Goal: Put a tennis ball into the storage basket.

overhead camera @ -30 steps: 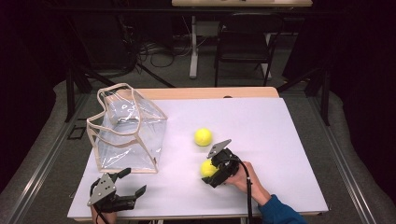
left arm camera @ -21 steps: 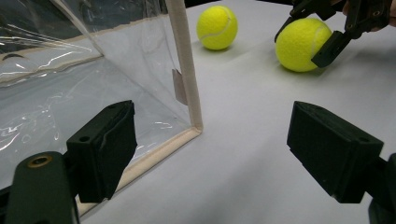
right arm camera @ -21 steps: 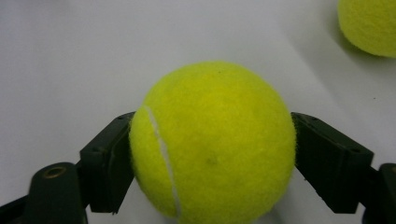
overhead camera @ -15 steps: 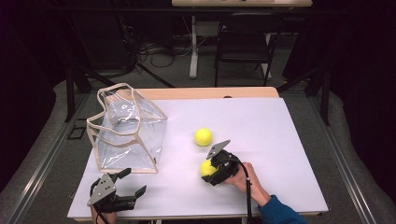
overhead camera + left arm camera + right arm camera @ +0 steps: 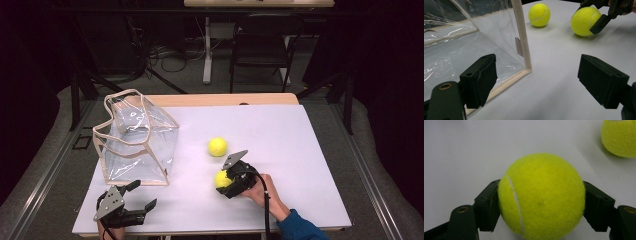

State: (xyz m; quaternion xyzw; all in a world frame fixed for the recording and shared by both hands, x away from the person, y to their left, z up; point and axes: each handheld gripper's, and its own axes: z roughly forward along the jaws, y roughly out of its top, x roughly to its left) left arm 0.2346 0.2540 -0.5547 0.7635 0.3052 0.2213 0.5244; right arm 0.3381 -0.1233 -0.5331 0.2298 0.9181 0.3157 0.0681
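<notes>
We see right gripper (image 5: 226,183) jaws just closed, clamping near tennis ball (image 5: 541,196); left gripper (image 5: 142,196) jaws wide open beside clear bag (image 5: 137,142).

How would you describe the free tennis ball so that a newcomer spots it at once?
Start at the clear plastic bag on the left of the white table. To its right lie two yellow balls; the free tennis ball is the farther one, bare on the tabletop. The nearer ball sits clamped in the right gripper.

No readable text, label, brand, number or sign anywhere: none on the tennis balls, none on the clear bag, none on the surface.
</notes>
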